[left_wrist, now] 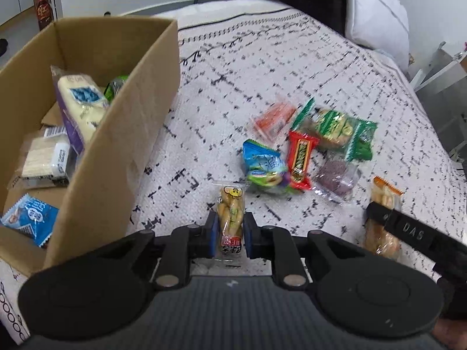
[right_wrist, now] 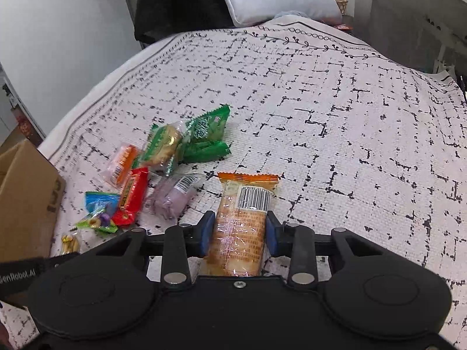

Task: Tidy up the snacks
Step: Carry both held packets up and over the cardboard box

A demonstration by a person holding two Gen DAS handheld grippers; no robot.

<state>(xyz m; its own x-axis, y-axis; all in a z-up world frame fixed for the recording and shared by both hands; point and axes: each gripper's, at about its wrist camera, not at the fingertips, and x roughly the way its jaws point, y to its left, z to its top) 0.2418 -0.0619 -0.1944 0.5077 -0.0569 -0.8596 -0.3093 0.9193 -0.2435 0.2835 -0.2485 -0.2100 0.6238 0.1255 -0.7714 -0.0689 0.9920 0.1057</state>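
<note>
1. On the bed (right_wrist: 335, 102), both tools hold snacks: left tool (left_wrist: 230, 234) pinches a twist-snack pack (left_wrist: 231, 218); right tool (right_wrist: 238, 234) clamps a biscuit pack (right_wrist: 242, 218).
2. Box (left_wrist: 116, 160) at 10 o'clock; lift clear of its wall w/ firm grip, release low inside.
3. Loose pile (left_wrist: 303, 148) at 1 o'clock waits.

My left camera looks forward and down from low over the patterned white bedspread (left_wrist: 262, 67), with the open brown cardboard box (left_wrist: 122, 134) close on its left. My right camera sits further right, equally low, facing the pillow end of the bed, with only a corner of that box (right_wrist: 26, 192) showing. Both views share the loose pile of snack packets, including the red wrapped bar (left_wrist: 299, 160) (right_wrist: 131, 195), lying near ahead.
</note>
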